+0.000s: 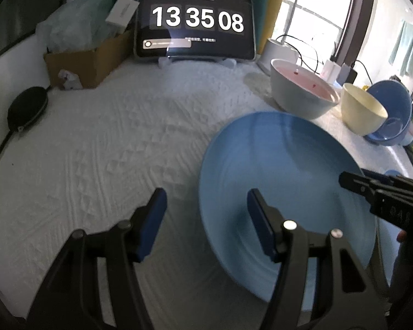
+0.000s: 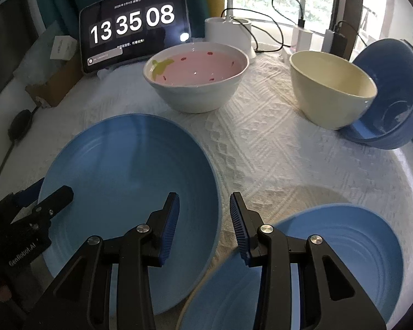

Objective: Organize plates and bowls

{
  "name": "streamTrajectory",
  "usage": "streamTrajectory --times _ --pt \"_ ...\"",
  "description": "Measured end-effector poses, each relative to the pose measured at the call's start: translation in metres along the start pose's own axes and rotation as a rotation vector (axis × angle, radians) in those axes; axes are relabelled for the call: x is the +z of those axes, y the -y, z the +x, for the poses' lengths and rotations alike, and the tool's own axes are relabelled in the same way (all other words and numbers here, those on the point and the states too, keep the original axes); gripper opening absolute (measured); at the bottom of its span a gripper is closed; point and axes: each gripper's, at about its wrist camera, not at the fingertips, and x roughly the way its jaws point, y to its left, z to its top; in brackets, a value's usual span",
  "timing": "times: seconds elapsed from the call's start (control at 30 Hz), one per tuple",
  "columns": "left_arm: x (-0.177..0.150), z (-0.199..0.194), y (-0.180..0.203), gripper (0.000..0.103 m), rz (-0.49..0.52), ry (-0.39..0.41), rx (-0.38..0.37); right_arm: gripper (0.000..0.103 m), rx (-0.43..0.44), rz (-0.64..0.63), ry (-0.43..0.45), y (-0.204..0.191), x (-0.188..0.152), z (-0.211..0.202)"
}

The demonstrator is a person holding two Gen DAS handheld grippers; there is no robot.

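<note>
A large blue plate [image 1: 283, 181] [image 2: 129, 189] lies on the white textured cloth. My left gripper [image 1: 206, 209] is open, its right finger over the plate's left part, its left finger over bare cloth. My right gripper [image 2: 203, 214] is open above the plate's right rim; in the left wrist view it reaches in from the right [image 1: 352, 181]. A second blue plate [image 2: 316, 264] lies under the right gripper. Behind stand a pink-lined bowl [image 2: 197, 79] [image 1: 303, 90], a cream bowl [image 2: 333, 88] [image 1: 363, 110] and a blue bowl [image 2: 391, 96] [image 1: 391, 112] tipped against the cream one.
A tablet clock [image 1: 197, 22] [image 2: 132, 27] stands at the back. A cardboard box [image 1: 88, 60] with packing sits back left, a black pouch with cable [image 1: 27, 107] at the left edge. A white cylinder [image 2: 228, 30] and chargers with cables [image 2: 303, 35] stand by the window.
</note>
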Motion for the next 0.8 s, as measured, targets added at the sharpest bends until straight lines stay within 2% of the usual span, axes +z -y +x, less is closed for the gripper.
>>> streamTrajectory --times 0.2,0.27,0.4,0.5,0.6,0.8 --pt "0.000 0.003 0.006 0.062 0.037 -0.004 0.014 0.046 0.009 -0.008 -0.013 0.000 0.000 0.006" --pt "0.000 0.002 0.008 0.062 0.050 -0.002 -0.001 0.045 0.008 -0.019 -0.010 -0.002 -0.001 0.007" --pt "-0.002 0.001 0.014 0.061 0.082 -0.002 -0.023 0.039 0.013 -0.050 0.003 -0.007 -0.004 0.008" --pt "-0.002 0.000 0.013 0.052 0.073 0.005 -0.026 0.033 0.015 -0.056 0.006 -0.008 -0.006 0.009" --pt "-0.002 -0.002 0.010 0.048 0.056 0.007 -0.028 0.033 0.012 -0.057 0.011 -0.010 -0.006 0.005" --pt "-0.005 -0.009 0.010 0.048 0.059 0.022 -0.029 0.033 0.009 -0.056 0.023 -0.014 -0.007 -0.005"
